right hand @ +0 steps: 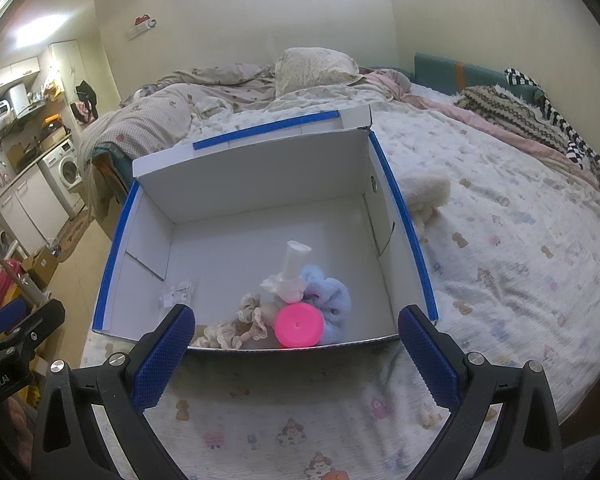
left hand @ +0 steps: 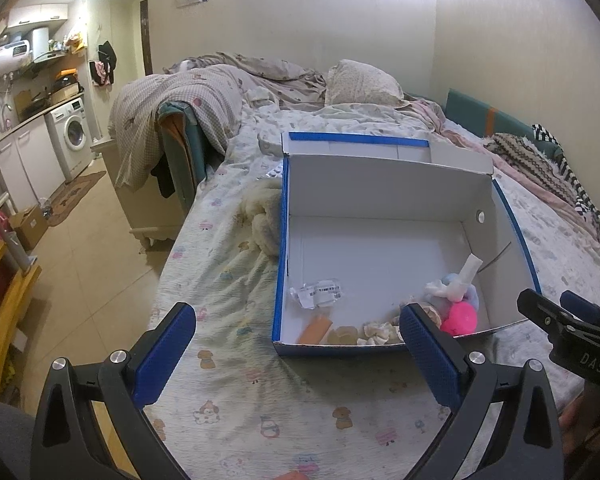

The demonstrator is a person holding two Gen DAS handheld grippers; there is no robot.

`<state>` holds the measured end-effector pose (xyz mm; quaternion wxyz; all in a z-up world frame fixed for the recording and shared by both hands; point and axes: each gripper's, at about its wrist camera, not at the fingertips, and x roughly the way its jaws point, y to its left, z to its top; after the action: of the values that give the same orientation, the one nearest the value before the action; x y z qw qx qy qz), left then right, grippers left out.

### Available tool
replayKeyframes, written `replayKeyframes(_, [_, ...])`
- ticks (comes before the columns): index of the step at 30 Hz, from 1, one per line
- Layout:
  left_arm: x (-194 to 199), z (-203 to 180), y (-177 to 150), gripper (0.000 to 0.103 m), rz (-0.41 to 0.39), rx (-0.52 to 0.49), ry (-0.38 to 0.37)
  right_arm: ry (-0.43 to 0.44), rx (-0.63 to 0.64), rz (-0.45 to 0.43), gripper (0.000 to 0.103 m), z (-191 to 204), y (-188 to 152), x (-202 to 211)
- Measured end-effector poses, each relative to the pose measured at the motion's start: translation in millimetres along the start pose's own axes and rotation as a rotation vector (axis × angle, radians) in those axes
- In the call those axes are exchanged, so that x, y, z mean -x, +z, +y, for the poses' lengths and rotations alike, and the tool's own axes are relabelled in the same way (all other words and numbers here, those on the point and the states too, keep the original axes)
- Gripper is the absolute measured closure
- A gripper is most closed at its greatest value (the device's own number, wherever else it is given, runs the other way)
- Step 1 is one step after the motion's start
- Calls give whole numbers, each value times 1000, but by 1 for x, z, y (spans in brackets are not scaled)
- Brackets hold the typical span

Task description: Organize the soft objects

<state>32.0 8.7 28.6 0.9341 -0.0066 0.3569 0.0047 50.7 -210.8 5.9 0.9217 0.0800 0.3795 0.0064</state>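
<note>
White box with blue rims, long axis running away, lid flopped back, scrunchies heaped near front wall, left gripper and right gripper spread, empty

Open white cardboard box w/ blue-taped rim on bed; near front wall: pale-blue fluffy scrunchie, beige lace scrunchie, pink round plastic lid. Cream fluffy plush lies outside, touching box side.

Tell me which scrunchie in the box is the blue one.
The fluffy blue scrunchie right of the pink lid; the other scrunchie, left of the lid, is beige.
</note>
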Motion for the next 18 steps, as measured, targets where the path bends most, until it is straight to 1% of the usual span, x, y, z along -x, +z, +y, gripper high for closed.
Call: replayKeyframes(18, [-2, 0, 1, 1, 16, 15, -5, 0, 0, 1, 0, 0, 0, 1])
